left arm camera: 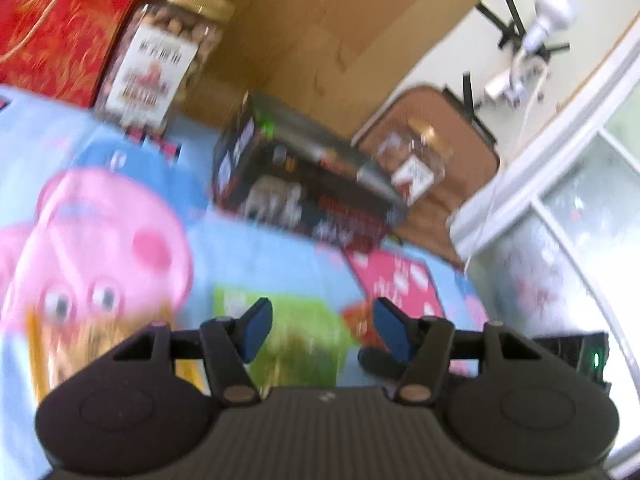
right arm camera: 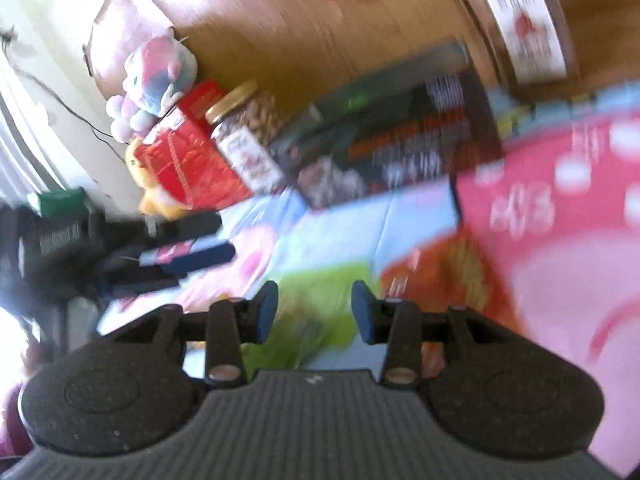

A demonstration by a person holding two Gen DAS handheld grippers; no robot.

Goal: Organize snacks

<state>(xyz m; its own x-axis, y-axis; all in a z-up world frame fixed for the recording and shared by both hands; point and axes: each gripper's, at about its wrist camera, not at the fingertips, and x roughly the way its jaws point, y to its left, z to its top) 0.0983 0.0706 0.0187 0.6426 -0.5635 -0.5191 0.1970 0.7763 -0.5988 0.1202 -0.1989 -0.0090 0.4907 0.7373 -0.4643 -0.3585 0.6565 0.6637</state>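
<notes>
Both the left gripper (left arm camera: 316, 330) and the right gripper (right arm camera: 314, 312) are hanging with jaws apart and empty over a flat green snack packet (left arm camera: 288, 340) lying loose beside an orange packet (right arm camera: 436, 276) on the cartoon-printed blue bed sheet (left arm camera: 256, 252). A gold-lidded clear jar of nuts (left arm camera: 164, 56) and a long black box (left arm camera: 304, 188) are already standing by the wooden headboard (left arm camera: 320, 32), so I judge the sorting is only beginning; strong blur is hiding the labels

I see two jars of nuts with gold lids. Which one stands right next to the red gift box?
The bigger-looking jar at upper left in the left camera view, upright beside the red gift box. The other jar sits far off, behind the dark box.
</notes>
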